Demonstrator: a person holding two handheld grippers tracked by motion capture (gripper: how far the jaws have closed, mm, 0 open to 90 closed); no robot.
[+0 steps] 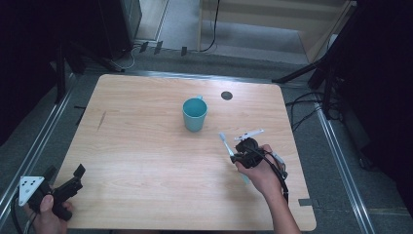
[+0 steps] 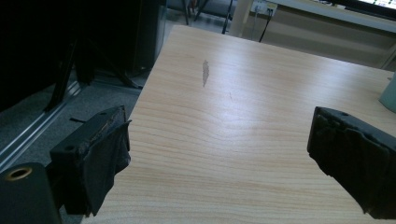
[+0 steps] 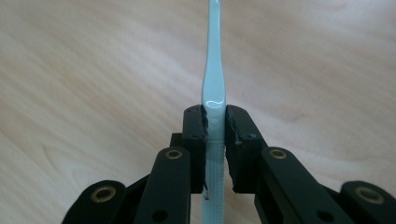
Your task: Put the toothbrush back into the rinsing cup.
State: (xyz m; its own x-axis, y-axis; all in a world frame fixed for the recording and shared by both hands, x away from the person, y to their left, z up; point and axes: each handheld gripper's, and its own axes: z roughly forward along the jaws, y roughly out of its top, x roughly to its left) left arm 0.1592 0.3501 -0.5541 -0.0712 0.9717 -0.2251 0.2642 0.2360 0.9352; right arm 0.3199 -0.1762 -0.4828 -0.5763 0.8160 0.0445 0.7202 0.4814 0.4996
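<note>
Left gripper [image 1: 63, 178] resting at near-left table [image 1: 146, 161] corner, jaws standing wide, gripping nothing. Teal cup [image 1: 195, 113] standing upright mid-table. Right gripper [image 3: 215, 122] clamping pale blue toothbrush [image 3: 214, 84] handle, just right of cup.

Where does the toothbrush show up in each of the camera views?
High view: toothbrush right of centre, below the teal mug, in the right gripper.
Left gripper view: not in it.
Right gripper view: toothbrush runs up the centre, pinched at its handle.
Shared landmark: wooden table.
</note>
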